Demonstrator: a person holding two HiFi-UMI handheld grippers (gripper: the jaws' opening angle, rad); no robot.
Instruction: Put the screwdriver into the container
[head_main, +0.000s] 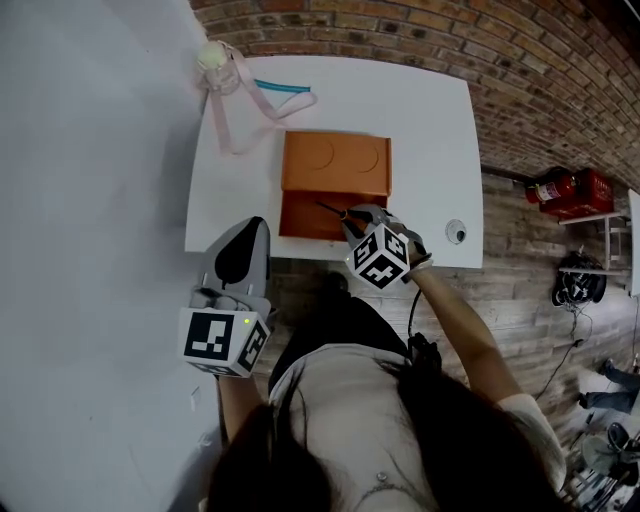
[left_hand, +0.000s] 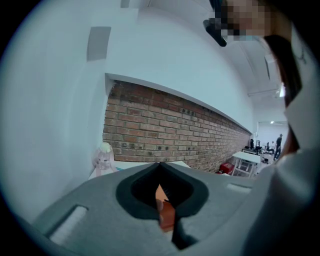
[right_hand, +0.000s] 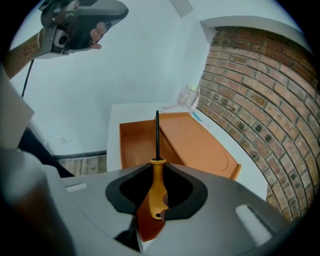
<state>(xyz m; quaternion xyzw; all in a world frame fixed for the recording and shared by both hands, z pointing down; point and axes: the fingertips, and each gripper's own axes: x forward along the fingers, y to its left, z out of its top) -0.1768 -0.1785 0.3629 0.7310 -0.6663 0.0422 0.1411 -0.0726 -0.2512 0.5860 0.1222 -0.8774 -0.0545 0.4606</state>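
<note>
Clamping the screwdriver (right_hand: 158, 186), the right gripper (right_hand: 158, 164) aims it over the empty container (right_hand: 134, 145). Its own view alone shows the left gripper (left_hand: 160, 165) closed and empty.

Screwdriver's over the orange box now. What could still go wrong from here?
1. The right gripper holds the screwdriver by its handle only. The long shaft points toward the open lid and could strike it.
2. The container sits near the front edge of the table, so a drop released short might land outside.

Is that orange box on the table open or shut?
Open. The orange box shows its inside, and its lid is swung back behind it.
</note>
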